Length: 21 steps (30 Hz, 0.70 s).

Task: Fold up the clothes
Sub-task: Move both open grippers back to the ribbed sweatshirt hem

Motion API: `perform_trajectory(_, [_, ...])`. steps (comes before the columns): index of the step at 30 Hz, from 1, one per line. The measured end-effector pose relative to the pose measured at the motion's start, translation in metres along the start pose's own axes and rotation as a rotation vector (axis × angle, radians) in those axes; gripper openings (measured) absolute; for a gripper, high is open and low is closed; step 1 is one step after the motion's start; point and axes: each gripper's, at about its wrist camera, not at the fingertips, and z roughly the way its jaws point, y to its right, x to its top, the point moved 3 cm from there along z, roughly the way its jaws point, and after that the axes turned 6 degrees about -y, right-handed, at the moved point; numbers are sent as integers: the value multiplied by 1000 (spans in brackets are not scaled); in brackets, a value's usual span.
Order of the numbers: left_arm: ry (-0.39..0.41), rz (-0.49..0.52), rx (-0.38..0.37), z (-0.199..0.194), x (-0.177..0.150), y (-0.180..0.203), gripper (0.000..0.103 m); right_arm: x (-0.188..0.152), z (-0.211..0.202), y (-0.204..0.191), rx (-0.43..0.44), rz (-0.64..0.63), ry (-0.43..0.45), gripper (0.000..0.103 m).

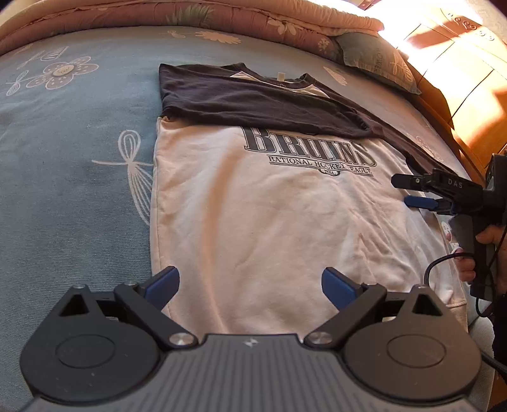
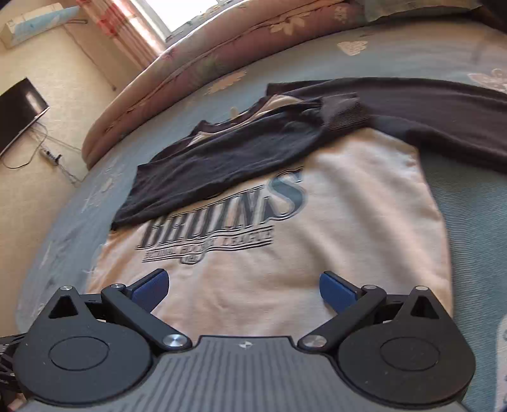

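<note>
A white sweatshirt (image 1: 259,222) with dark sleeves and a "BRUINS" print lies flat, front up, on the blue bedsheet (image 1: 73,164). One dark sleeve (image 1: 253,101) is folded across the chest, above the print. The other dark sleeve (image 2: 443,126) stretches out sideways onto the sheet. My left gripper (image 1: 250,285) is open over the sweatshirt's lower hem area, holding nothing. My right gripper (image 2: 244,285) is also open, hovering over the white body (image 2: 317,237) below the print. In the left wrist view the right gripper (image 1: 402,190) sits at the garment's right edge, near the outstretched sleeve (image 1: 421,152).
A rolled floral quilt (image 1: 221,16) lies along the bed's far side, with a pillow (image 1: 377,60) and wooden furniture (image 1: 469,95) at the right. A hand (image 1: 469,269) holds the right gripper's handle. Beyond the bed are a wall, a TV (image 2: 19,111) and a power strip (image 2: 50,155).
</note>
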Motion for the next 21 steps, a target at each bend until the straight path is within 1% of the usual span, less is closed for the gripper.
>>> perform_trajectory(4, [9, -12, -31, 2, 6, 1, 96, -2, -25, 32, -86, 65, 43, 103])
perform_trajectory(7, [16, -21, -55, 3, 11, 2, 96, -6, -38, 26, -141, 67, 26, 103])
perform_trajectory(8, [18, -25, -62, 4, 13, 3, 96, -10, -42, 20, -136, 56, 18, 103])
perform_trajectory(11, [29, -35, -84, 7, 20, 3, 96, -34, -50, -7, -73, -16, -16, 103])
perform_trajectory(13, [50, -47, -92, 18, 34, 3, 96, -54, -49, -20, -58, -61, -48, 103])
perform_trajectory(15, [71, -56, -99, 29, 48, 3, 96, -72, -43, -27, -83, -89, -81, 103])
perform_trajectory(17, [76, -44, -108, 47, 56, 5, 96, -84, -41, -33, -112, -129, -81, 103])
perform_trajectory(21, [35, -65, -132, 80, 55, 13, 97, -101, -42, -42, -167, -213, -59, 103])
